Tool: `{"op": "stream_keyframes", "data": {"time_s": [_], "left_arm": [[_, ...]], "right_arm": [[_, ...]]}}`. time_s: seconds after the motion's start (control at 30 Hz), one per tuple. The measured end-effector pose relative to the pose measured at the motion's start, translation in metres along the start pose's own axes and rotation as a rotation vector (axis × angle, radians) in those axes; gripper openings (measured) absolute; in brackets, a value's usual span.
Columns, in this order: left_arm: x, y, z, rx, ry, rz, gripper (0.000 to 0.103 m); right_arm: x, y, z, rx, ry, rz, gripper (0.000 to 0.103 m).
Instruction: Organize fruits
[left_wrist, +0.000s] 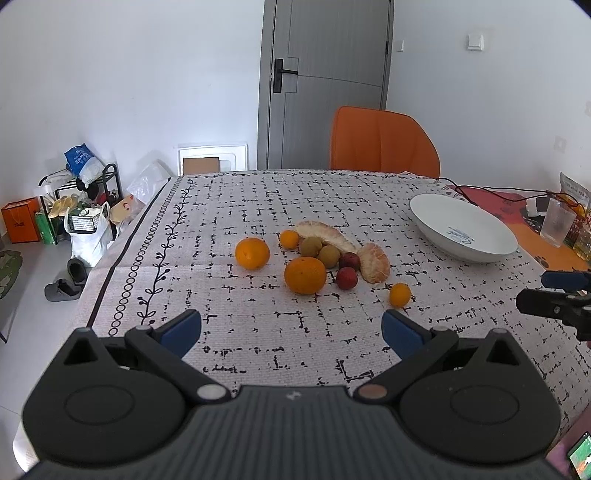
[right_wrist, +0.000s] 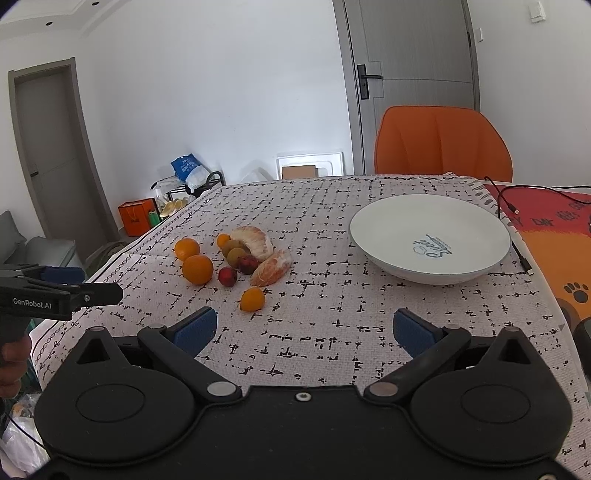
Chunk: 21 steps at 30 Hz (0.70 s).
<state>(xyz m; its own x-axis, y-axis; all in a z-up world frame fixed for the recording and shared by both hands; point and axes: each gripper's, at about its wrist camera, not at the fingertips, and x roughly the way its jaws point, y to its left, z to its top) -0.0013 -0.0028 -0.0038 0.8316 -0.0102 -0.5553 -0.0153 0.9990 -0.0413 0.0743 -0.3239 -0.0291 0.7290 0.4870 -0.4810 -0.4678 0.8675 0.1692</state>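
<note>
A pile of fruit lies mid-table: two large oranges (left_wrist: 305, 275) (left_wrist: 252, 253), small oranges (left_wrist: 400, 294) (left_wrist: 289, 239), two green-brown fruits (left_wrist: 311, 246), two red fruits (left_wrist: 346, 277) and peeled pomelo pieces (left_wrist: 374, 262) (left_wrist: 325, 233). A white bowl (left_wrist: 461, 232) stands empty at the right; it also shows in the right wrist view (right_wrist: 430, 236). My left gripper (left_wrist: 291, 330) is open and empty, short of the pile. My right gripper (right_wrist: 304, 332) is open and empty, between the small orange (right_wrist: 252, 298) and the bowl. Each gripper shows at the edge of the other's view (left_wrist: 554, 291) (right_wrist: 62, 286).
The patterned tablecloth (left_wrist: 258, 332) covers the table. An orange chair (left_wrist: 384, 142) stands at the far side. A clear cup (left_wrist: 557, 222), cables (right_wrist: 517, 254) and a red-orange mat (right_wrist: 554, 240) lie to the right. Bags, shoes and a rack (left_wrist: 81, 199) sit on the floor at left.
</note>
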Motion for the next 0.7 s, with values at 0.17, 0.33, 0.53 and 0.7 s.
{"op": "stream_keyframes", "data": {"time_s": [0.17,0.33,0.53,0.7], "left_arm": [[0.0001,-0.0002,0.0000,-0.001,0.000,0.001,0.103],[0.0001,0.0000,-0.0002,-0.001,0.000,0.001,0.103],[0.0001,-0.0001,-0.0002,0.000,0.000,0.001,0.103],[0.0001,0.0000,-0.0002,-0.001,0.000,0.001,0.103]], "right_arm": [[0.0008,0.0005,0.0000,-0.003,0.003,-0.003,0.103],[0.0007,0.0008,0.0002,-0.004,0.003,-0.003,0.103],[0.0013,0.0004,0.0002,-0.007,0.005,-0.007,0.103],[0.0018,0.0000,0.0004,-0.007,0.005,-0.009,0.103]]}}
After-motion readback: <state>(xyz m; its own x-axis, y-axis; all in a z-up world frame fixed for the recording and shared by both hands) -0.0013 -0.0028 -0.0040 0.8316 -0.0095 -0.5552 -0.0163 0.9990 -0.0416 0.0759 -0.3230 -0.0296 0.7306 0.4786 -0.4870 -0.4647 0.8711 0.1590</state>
